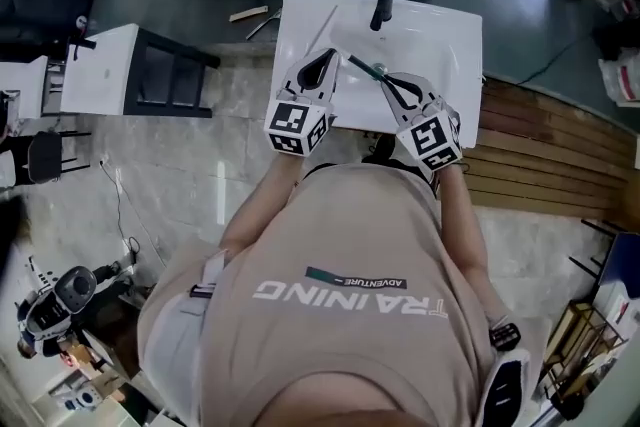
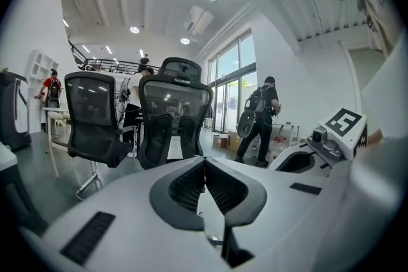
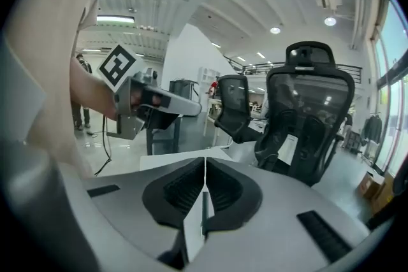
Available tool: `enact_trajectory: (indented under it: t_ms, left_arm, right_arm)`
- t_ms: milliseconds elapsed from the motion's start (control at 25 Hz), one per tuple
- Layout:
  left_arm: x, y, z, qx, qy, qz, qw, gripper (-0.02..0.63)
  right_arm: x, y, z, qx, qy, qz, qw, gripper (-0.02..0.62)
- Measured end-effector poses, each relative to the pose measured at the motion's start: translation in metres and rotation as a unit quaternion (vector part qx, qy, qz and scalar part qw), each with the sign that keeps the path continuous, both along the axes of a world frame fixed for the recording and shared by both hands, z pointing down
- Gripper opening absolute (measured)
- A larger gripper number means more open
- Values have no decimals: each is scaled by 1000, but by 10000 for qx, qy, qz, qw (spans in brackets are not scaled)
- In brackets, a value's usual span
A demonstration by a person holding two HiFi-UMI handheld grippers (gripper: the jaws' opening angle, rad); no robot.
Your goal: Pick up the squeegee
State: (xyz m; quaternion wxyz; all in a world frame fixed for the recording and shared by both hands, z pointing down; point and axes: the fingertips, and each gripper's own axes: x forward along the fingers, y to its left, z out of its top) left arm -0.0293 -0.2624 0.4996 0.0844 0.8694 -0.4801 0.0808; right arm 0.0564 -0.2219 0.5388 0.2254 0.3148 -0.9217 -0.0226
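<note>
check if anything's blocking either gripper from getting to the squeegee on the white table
Nothing visible does. In the head view the squeegee lies on bare white table between the tips of the left gripper and the right gripper. Both grippers' jaws are shut, though.

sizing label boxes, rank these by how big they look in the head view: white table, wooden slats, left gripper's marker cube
1. white table
2. wooden slats, somewhat smaller
3. marker cube, smallest despite sitting nearest the camera
</note>
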Motion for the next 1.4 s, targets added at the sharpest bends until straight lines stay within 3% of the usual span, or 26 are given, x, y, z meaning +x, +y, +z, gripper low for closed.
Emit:
enact_trajectory:
  t_ms: [160, 400, 640, 920, 1080, 1280, 1320, 1360, 1400]
  left_arm:
    - [5, -19, 4, -43, -50, -235, 9997, 12]
    - [4, -34, 9, -153, -106, -450, 9988, 12]
    - [-8, -43, 17, -289, -93, -589, 9978, 12]
    - [-38, -40, 22, -445, -339, -604, 9966, 12]
    - [-59, -36, 15, -465, -593, -490, 9960, 12]
    - [-73, -38, 14, -483, -585, -421, 9962, 12]
    - [-73, -39, 15, -479, -621, -360, 9963, 13]
    - [-72, -40, 14, -460, -702, -275, 9961, 13]
    - [-71, -41, 13, -423, -809, -170, 9957, 12]
  right_arm:
    - [-12, -15, 8, -247, -282, -491, 9981, 32]
    - [-20, -34, 15, -519, -516, -722, 9947, 32]
    - [-31, -47, 56, -659, -65, -882, 9939, 32]
    - [-49, -74, 131, -966, -90, -612, 9934, 34]
    - [-66, -83, 146, -963, -52, -725, 9927, 35]
    - [-82, -99, 161, -1230, -413, -532, 9901, 39]
    - [-82, -103, 168, -1325, -443, -475, 9890, 71]
    - [-83, -106, 175, -1421, -453, -440, 9878, 150]
    - [-83, -109, 180, -1492, -455, -420, 9869, 167]
